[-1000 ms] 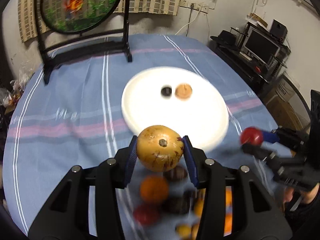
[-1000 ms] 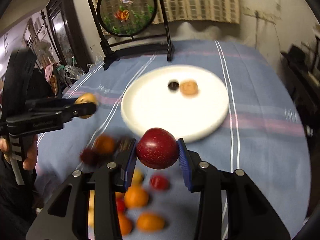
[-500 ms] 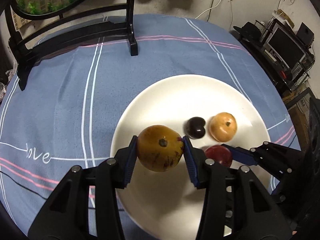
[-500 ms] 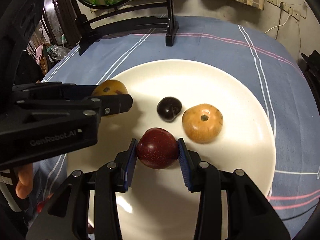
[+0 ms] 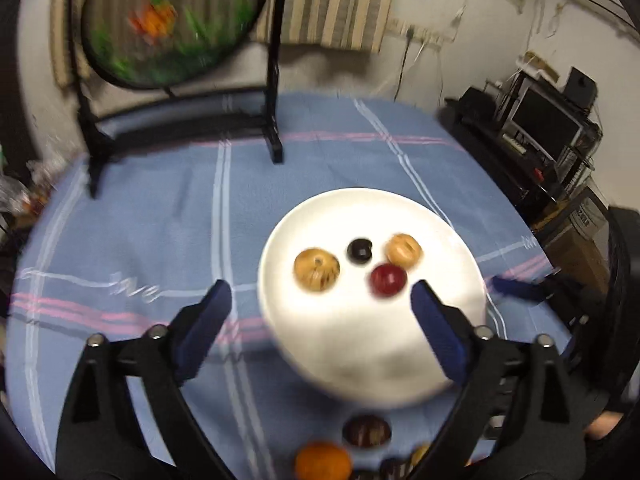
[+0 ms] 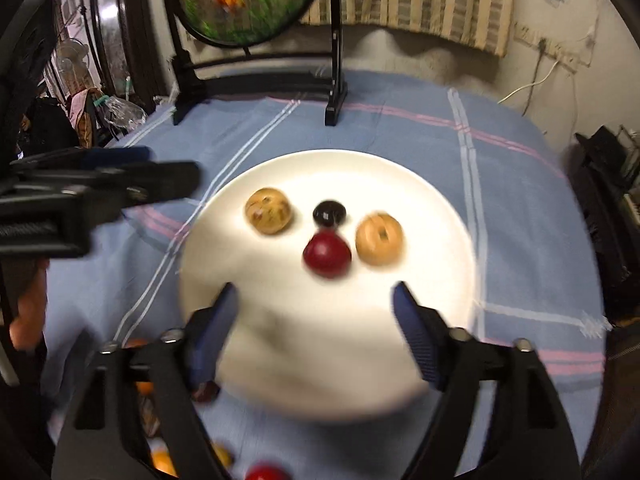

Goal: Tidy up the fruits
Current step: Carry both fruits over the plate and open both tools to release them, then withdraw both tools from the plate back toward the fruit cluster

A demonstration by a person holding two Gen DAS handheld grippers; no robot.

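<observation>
A white plate (image 5: pixel 372 356) (image 6: pixel 320 360) lies on the blue tablecloth. On it sit a yellow-brown fruit (image 5: pixel 317 269) (image 6: pixel 268 216), a dark plum (image 5: pixel 359 251) (image 6: pixel 329 213), a tan fruit (image 5: pixel 404 250) (image 6: pixel 379 238) and a red fruit (image 5: pixel 388 279) (image 6: pixel 327 257). My left gripper (image 5: pixel 322 300) is open and empty, above the plate's near left edge. My right gripper (image 6: pixel 316 304) is open and empty, above the plate's near part. The left gripper also shows in the right wrist view (image 6: pixel 120 184).
Several loose fruits lie on the cloth before the plate: an orange (image 5: pixel 323 462), a dark fruit (image 5: pixel 367 431), a red fruit (image 6: pixel 264 472). A round painted screen on a black stand (image 5: pixel 172 20) (image 6: pixel 248 0) stands at the table's far side. Shelves with electronics (image 5: pixel 552 128) stand right.
Both grippers have opened and drawn back and up. The yellow-brown fruit and the red fruit have been let go and now lie on the plate.
</observation>
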